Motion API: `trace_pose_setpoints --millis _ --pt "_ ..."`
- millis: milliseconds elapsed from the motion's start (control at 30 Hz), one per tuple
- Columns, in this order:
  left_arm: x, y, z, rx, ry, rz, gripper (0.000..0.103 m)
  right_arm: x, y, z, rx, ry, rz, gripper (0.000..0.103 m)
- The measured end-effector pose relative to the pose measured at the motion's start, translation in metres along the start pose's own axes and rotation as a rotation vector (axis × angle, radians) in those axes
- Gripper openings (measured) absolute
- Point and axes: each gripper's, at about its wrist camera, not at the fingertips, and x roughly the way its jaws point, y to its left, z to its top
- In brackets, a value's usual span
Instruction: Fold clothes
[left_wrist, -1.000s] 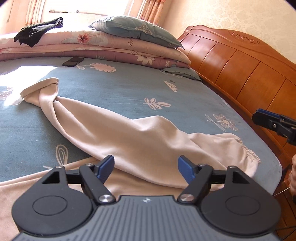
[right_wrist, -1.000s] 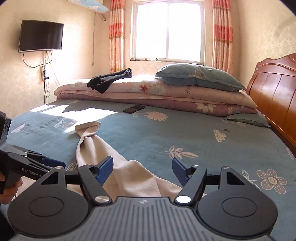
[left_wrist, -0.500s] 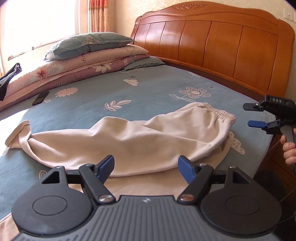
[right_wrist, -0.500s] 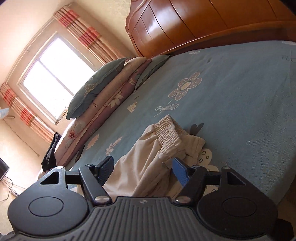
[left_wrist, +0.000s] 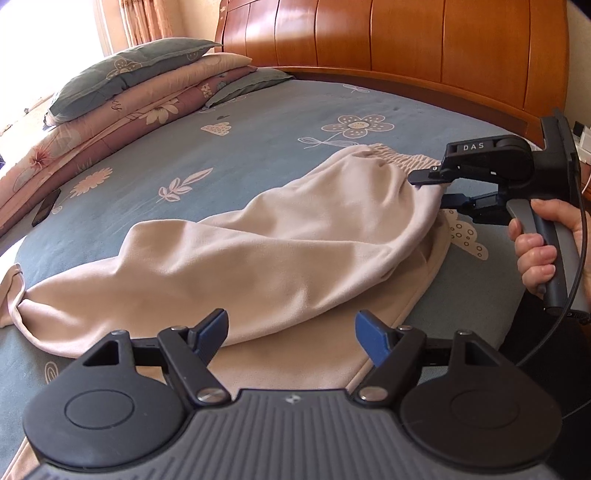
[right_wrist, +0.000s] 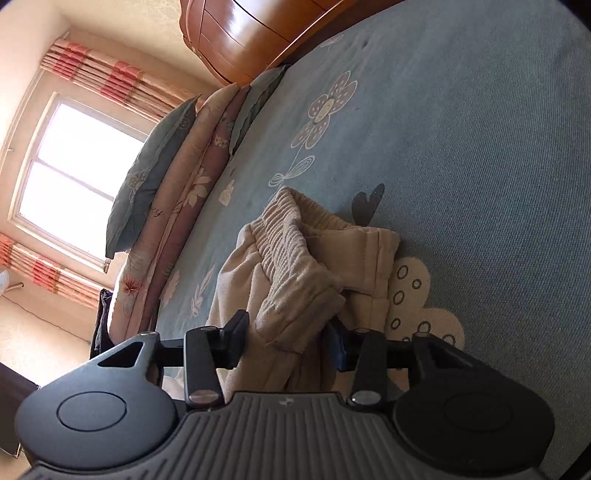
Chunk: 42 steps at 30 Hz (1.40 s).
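Beige trousers (left_wrist: 258, 254) lie crumpled across the blue flowered bed sheet (left_wrist: 280, 122), waistband to the right, a leg trailing left. My left gripper (left_wrist: 291, 332) is open and empty, just above the near edge of the cloth. My right gripper (left_wrist: 430, 188) reaches in from the right, jaws apart around the ribbed elastic waistband (right_wrist: 291, 254). In the right wrist view the gripper (right_wrist: 288, 339) straddles the waistband corner with fingers still open.
A wooden headboard (left_wrist: 406, 40) runs along the far side. Stacked quilts and a pillow (left_wrist: 136, 70) lie at the far left, with a dark phone (left_wrist: 46, 212) on the sheet. A window with striped curtains (right_wrist: 77, 170) is beyond. The bed edge is near right.
Both grippers swung right toward the waistband end. The right gripper closed in from beside the bed until its open fingers straddle the waistband.
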Motion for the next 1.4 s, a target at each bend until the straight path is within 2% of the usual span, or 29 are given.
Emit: trace_pose_setpoints --millis 100,267,333,400,467,500,567,700,800,867,1033,1067,1100,1133,1167,1233,1333,1400 --pt "0.007 -0.002 0.005 0.002 0.024 0.008 0.076 0.001 0.007 -0.004 -0.087 -0.057 -0.01 0.036" --pt "0.011 -0.009 0.013 0.019 0.022 -0.016 0.076 -0.01 0.048 0.008 -0.291 -0.14 0.032 0.032" --pt "0.013 -0.014 0.016 0.029 0.015 -0.022 0.076 -0.008 0.056 0.012 -0.363 -0.149 0.018 0.032" --pt "0.016 -0.018 0.016 0.038 0.018 -0.041 0.076 0.003 0.044 0.016 -0.348 -0.138 -0.013 0.031" --pt "0.02 -0.022 0.015 0.05 0.025 -0.053 0.076 0.021 0.014 0.022 -0.255 -0.076 -0.07 0.031" --pt "0.023 -0.024 0.015 0.064 0.03 -0.053 0.076 0.025 0.0 0.022 -0.197 -0.04 -0.063 0.03" --pt "0.025 -0.031 0.017 0.119 -0.007 -0.023 0.076 0.019 -0.015 0.024 -0.091 -0.03 0.016 0.029" --pt "0.031 -0.056 0.036 0.286 -0.112 0.032 0.076 0.013 0.004 0.036 -0.078 -0.006 0.096 0.029" --pt "0.048 -0.088 0.06 0.441 -0.176 0.055 0.076 0.011 0.03 0.047 -0.141 -0.008 0.145 0.028" --pt "0.061 -0.11 0.076 0.538 -0.214 0.07 0.076 0.013 0.043 0.051 -0.187 -0.003 0.147 0.028" --pt "0.108 -0.149 0.101 0.697 -0.191 0.149 0.076 0.011 0.06 0.058 -0.282 0.018 0.154 0.028" --pt "0.115 -0.152 0.102 0.712 -0.186 0.172 0.062 0.011 0.061 0.059 -0.298 0.024 0.159 0.028" --pt "0.12 -0.154 0.102 0.726 -0.181 0.195 0.033 0.01 0.062 0.059 -0.316 0.026 0.161 0.028" --pt "0.123 -0.152 0.104 0.715 -0.175 0.208 0.027 0.009 0.063 0.059 -0.337 0.03 0.165 0.029" --pt "0.125 -0.149 0.106 0.701 -0.169 0.219 0.024 0.009 0.063 0.059 -0.356 0.035 0.168 0.03" --pt "0.122 -0.135 0.116 0.622 -0.157 0.177 0.017 0.001 0.053 0.06 -0.398 0.044 0.196 0.039" --pt "0.118 -0.121 0.13 0.573 -0.144 0.159 0.016 -0.015 0.025 0.067 -0.386 -0.008 0.272 0.045" --pt "0.115 -0.111 0.14 0.541 -0.135 0.148 0.015 -0.022 0.008 0.074 -0.384 -0.061 0.223 0.055"
